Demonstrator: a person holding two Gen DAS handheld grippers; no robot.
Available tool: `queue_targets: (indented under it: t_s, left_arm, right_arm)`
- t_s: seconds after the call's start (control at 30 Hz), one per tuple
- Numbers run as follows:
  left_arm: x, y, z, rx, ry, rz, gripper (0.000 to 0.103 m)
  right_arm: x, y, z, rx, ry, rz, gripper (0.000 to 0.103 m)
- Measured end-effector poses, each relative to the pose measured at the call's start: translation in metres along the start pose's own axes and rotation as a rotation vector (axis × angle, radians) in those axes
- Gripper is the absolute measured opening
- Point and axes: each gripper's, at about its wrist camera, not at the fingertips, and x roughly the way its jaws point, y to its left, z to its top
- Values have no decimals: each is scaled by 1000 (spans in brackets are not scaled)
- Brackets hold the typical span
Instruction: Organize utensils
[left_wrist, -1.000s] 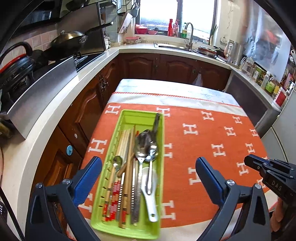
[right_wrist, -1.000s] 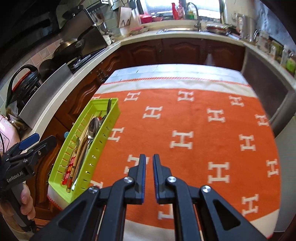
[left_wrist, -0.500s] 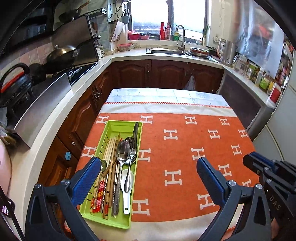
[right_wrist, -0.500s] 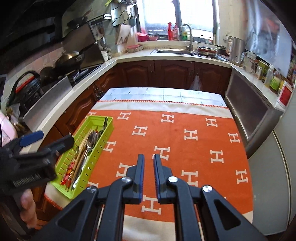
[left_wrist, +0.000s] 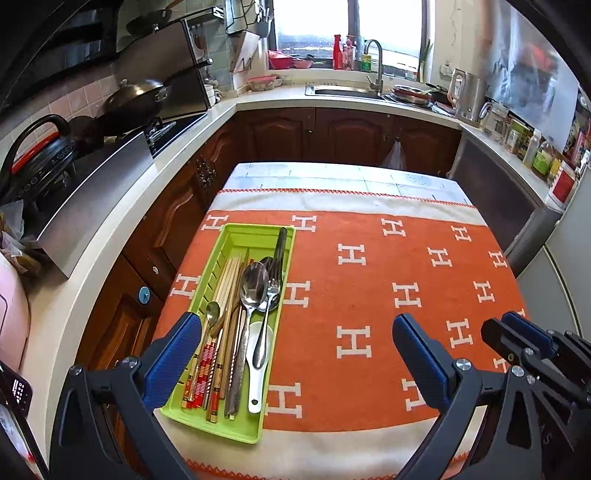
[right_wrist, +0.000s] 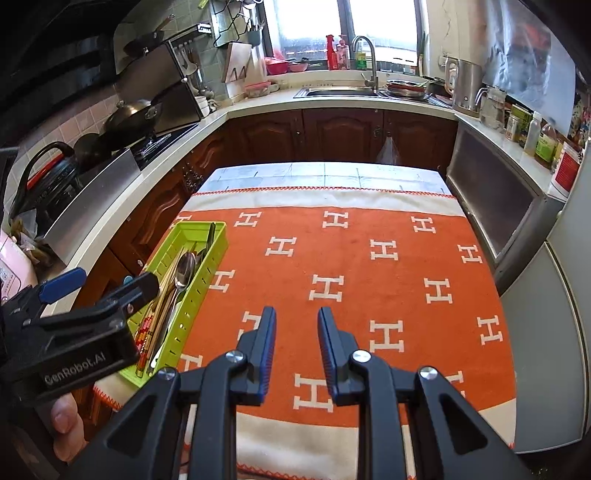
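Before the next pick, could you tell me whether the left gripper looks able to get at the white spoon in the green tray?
Probably yes: the left gripper is wide open just above the white spoon, which lies uncovered except for one metal spoon across it.

Wok (left_wrist: 138, 96); kettle (left_wrist: 466, 93) — orange cloth (left_wrist: 388, 258)

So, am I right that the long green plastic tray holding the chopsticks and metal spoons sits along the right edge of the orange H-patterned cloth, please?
Not quite: the long green plastic tray sits along the left edge of the orange H-patterned cloth, not the right. The left wrist view shows this. It does hold the chopsticks and metal spoons.
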Motion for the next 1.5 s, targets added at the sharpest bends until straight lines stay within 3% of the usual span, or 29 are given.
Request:
queue_targets:
  t_s: [1.5]
  left_arm:
    - [16,-12,-2,34,52,-14,102]
  right_arm:
    - [6,-4,2,18,16,1,23]
